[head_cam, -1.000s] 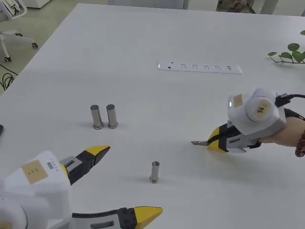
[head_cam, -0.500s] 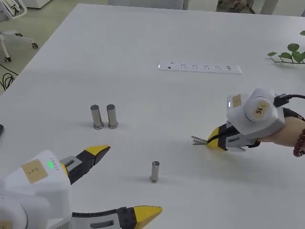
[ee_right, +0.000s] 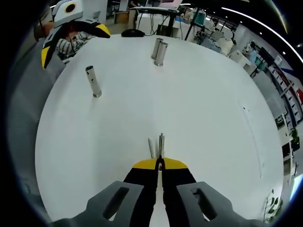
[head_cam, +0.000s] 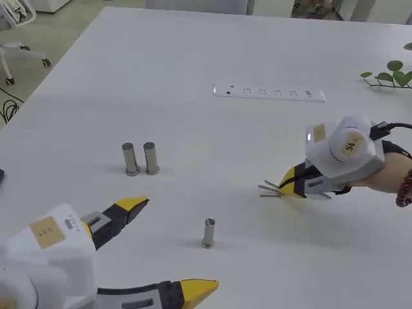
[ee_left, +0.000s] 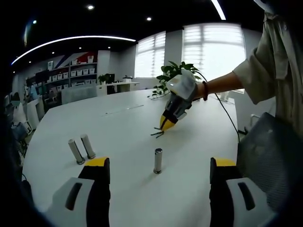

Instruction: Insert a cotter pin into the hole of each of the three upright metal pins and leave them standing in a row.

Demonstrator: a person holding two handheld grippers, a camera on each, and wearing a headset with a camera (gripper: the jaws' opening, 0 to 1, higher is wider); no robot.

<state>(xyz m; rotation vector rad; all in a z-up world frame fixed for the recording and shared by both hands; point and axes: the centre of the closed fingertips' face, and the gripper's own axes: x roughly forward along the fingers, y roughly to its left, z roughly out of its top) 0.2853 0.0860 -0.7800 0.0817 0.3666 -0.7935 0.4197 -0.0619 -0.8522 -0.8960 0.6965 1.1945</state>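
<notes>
Three short metal pins stand upright on the white table: a pair side by side and a single one nearer me. Low at the left, my left gripper is open, and the single pin stands ahead between its yellow tips. At the right, my right gripper is down at the table, shut on a thin cotter pin that sticks out past its tips. Another cotter pin lies just beside it. From the head view the cotter pins look like a small fan of wires.
A white power strip lies across the far middle of the table. A green plant sits at the far right edge. An office chair stands off the table's left side.
The right gripper has shifted slightly up and away, and the cotter pins at its tips now fan out a little. The left gripper and the three metal pins have not moved.
</notes>
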